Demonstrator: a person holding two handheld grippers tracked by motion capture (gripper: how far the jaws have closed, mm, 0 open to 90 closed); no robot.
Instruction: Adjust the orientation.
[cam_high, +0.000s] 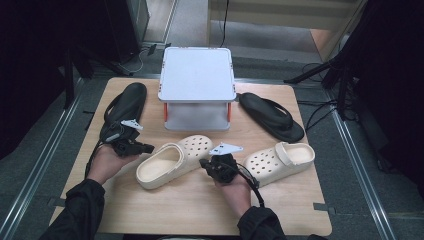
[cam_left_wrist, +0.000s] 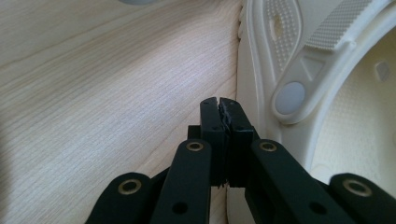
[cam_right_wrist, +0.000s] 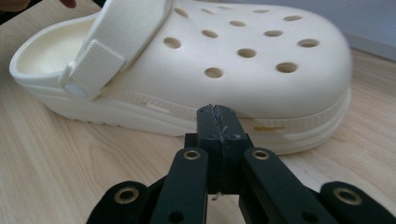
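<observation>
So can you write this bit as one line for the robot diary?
left tongs: shut, empty, beside left clog | right tongs: shut, empty, facing that clog's side | right clog: untouched | table

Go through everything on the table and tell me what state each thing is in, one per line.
left gripper: shut, empty, beside the left clog's heel
right gripper: shut, empty, at the left clog's toe
left clog: upright, strap forward over the top
right clog: upright, strap across the opening
left flip-flop: flat, sole down
right flip-flop: flat, sole down
white rack: upright, top bare
</observation>
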